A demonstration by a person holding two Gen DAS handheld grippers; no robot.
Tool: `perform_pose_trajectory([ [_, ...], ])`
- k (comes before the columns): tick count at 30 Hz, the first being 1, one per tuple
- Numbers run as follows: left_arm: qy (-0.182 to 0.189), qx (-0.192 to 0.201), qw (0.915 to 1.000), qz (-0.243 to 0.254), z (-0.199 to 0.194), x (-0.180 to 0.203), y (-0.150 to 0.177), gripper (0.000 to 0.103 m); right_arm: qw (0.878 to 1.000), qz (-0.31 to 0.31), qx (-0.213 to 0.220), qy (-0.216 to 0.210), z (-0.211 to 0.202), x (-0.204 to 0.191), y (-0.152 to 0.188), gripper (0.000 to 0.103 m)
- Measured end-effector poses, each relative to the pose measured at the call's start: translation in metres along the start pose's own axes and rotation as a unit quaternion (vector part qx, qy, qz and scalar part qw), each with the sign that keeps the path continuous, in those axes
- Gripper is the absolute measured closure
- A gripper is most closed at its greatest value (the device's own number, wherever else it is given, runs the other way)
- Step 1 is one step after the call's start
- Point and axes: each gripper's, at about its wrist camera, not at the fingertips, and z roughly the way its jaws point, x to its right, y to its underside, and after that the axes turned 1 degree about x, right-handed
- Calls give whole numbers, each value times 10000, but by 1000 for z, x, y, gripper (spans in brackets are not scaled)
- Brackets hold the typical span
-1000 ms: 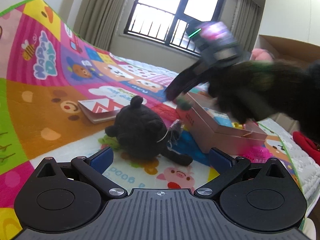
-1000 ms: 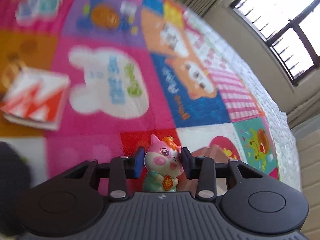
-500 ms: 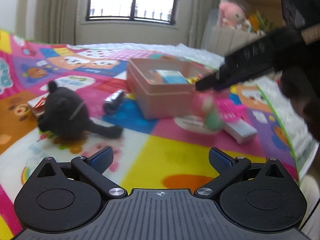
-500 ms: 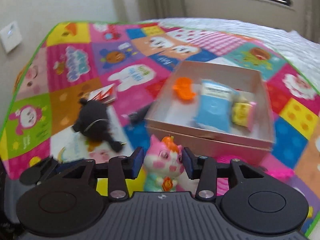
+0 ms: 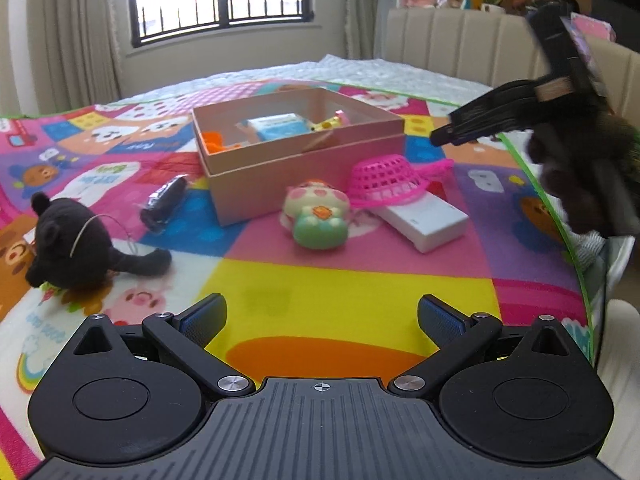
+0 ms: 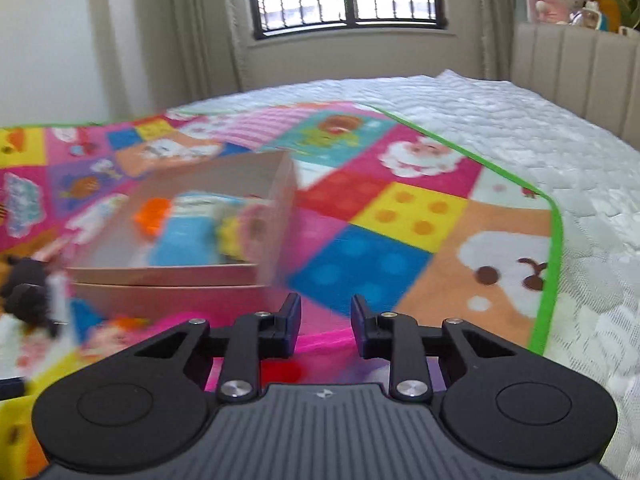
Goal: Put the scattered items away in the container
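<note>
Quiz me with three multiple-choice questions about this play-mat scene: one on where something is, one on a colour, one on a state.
1. Where does the cat figurine lie?
A. inside the pink box
B. on the mat in front of the pink box
C. on the black plush toy

2. What colour is the small plastic basket?
A. green
B. white
C. pink

3. How do the left tongs stand?
A. open, with nothing between them
B. shut on the figurine
C. shut on the basket

Answers: 1 B, it lies on the mat just before the pink box; 2 C, its mesh is bright pink; 3 A, only mat shows between the spread fingers.
</note>
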Motion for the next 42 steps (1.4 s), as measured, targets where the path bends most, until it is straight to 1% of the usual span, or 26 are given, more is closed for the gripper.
perform_pose_trajectory([
  [4,-20,-39,10000,1,2,3,-2,0,9987,-432,-261,-84,31,2,-1,76],
  [6,-40,-39,10000,14,2,3,-2,0,9966,-668,-466,-83,38,-2,2,76],
  [7,-42,-34,10000,19,1,2,-1,0,9955,-801,-496,-78,36,-5,5,76],
  [9,-44,-27,10000,-9,1,0,-1,0,9934,-998,-541,-161,25,-11,12,76],
  [12,-90,6,9999,-98,1,-7,-2,0,9918,-933,-720,-503,-2,-16,26,76],
  [15,-172,45,9997,-172,-1,-15,-2,0,9874,-1030,-802,-893,-31,-32,44,76],
  [17,-260,57,9993,-264,-3,-22,-2,0,9838,-1098,-781,-1184,-49,-47,55,75],
  [20,-353,64,9987,-365,-6,-30,-1,0,9783,-1113,-677,-1613,-65,-67,62,74],
  [21,-374,67,9985,-386,-7,-32,-1,0,9774,-1107,-620,-1691,-69,-72,62,69],
  [22,-395,70,9984,-408,-8,-34,0,0,9777,-1093,-542,-1709,-71,-75,61,59],
  [23,-409,72,9982,-430,-10,-36,1,0,9793,-1052,-446,-1672,-72,-77,59,52],
  [24,-423,71,9980,-456,-11,-39,3,0,9816,-975,-352,-1602,-74,-77,57,41],
  [25,-439,68,9978,-485,-12,-40,4,0,9842,-859,-250,-1527,-76,-76,55,38],
  [28,-455,36,9970,-625,-13,-47,10,0,9913,-318,144,-1265,-80,-63,51,37],
  [30,-439,20,9964,-728,-11,-50,12,0,9950,113,426,-899,-77,-53,49,32],
  [31,-438,29,9961,-766,-11,-50,13,0,9955,355,459,-748,-73,-48,49,29],
  [33,-475,125,9959,-757,-12,-49,13,0,9945,769,308,-635,-58,-42,50,29],
  [35,-519,283,9958,-701,-18,-50,14,0,9940,931,77,-568,-42,-38,49,29],
  [36,-531,358,9955,-700,-21,-51,14,0,9944,921,-3,-512,-36,-39,50,32],
  [37,-541,432,9950,-726,-24,-54,13,0,9950,868,-58,-482,-33,-42,52,38],
  [39,-498,560,9939,-807,-32,-62,12,0,9961,725,7,-493,-35,-47,53,39],
  [42,-315,743,9934,-821,-45,-72,11,0,9964,229,438,-687,-54,-64,53,40],
])
